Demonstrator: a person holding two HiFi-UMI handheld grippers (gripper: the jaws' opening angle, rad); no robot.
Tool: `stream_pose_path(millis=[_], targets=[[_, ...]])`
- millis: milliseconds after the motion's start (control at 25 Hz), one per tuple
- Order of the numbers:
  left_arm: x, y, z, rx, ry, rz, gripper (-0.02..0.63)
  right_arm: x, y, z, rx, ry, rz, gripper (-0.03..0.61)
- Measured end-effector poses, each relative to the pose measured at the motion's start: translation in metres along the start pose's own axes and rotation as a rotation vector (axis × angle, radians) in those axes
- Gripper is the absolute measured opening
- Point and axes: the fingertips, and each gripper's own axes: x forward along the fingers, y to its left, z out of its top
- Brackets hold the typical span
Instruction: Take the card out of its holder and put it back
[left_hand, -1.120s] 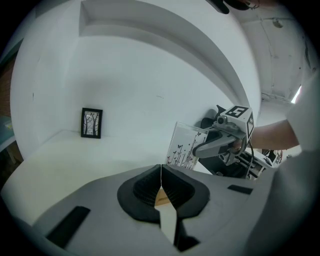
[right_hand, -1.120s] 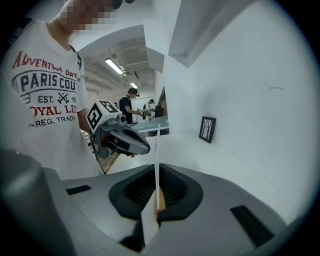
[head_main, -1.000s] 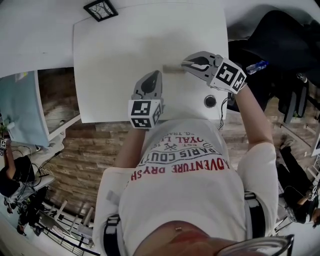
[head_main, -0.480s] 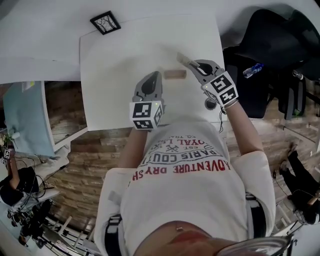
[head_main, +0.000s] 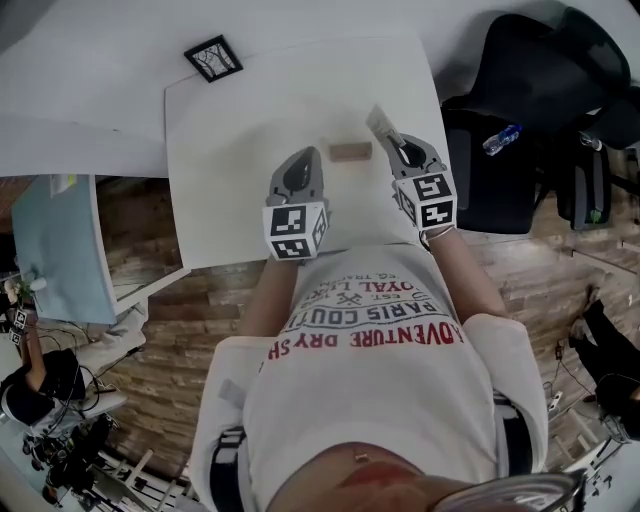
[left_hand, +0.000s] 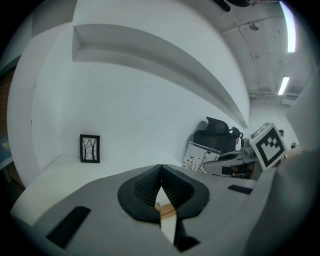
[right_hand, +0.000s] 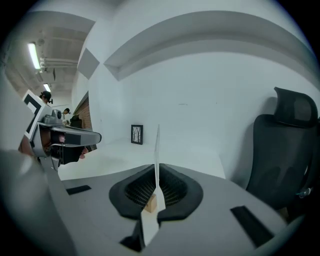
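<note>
Where a second ago the right gripper (head_main: 392, 143) pointed toward nine o'clock at the wooden holder (head_main: 350, 151), we now see it swung toward eleven o'clock, with the card (head_main: 377, 121) carried clear of the holder. Its jaws are clamped on the card's lower edge. The card is a thin white sheet with black print, standing upright between the pads. The holder rests on the white bench (head_main: 230, 150), at eight o'clock from the card. The left gripper (head_main: 308, 155), jaws pressed together and empty, sits at seven o'clock of the holder.
</note>
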Motion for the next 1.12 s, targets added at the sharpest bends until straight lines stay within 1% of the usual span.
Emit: stream_pose_path(millis=[160,280,480,640,840,920,1120], targets=[[-0.006,-0.002,0.001,0.018,-0.001,0.011,0.025,-0.012,0.000,-0.005,0.053,-0.012,-0.074,0.035],[-0.009,-0.004,0.001,0.007,0.003,0.006,0.025,-0.017,0.000,-0.007,0.074,-0.017,-0.105,0.035],[-0.011,-0.005,-0.002,0.015,0.012,0.004,0.025,-0.020,-0.001,-0.009,0.123,-0.018,-0.113,0.035],[-0.015,-0.004,0.000,0.022,-0.003,0.008,0.025,-0.021,0.002,-0.008,0.117,-0.023,-0.120,0.035],[-0.014,-0.001,0.002,-0.007,-0.014,0.014,0.025,-0.021,0.002,-0.009,0.114,-0.019,-0.117,0.035],[-0.012,-0.001,0.000,-0.016,-0.006,0.007,0.025,-0.020,0.002,-0.010,0.114,-0.017,-0.116,0.035],[-0.006,-0.004,-0.002,-0.008,0.007,-0.009,0.025,-0.017,0.000,-0.008,0.104,-0.019,-0.104,0.035]])
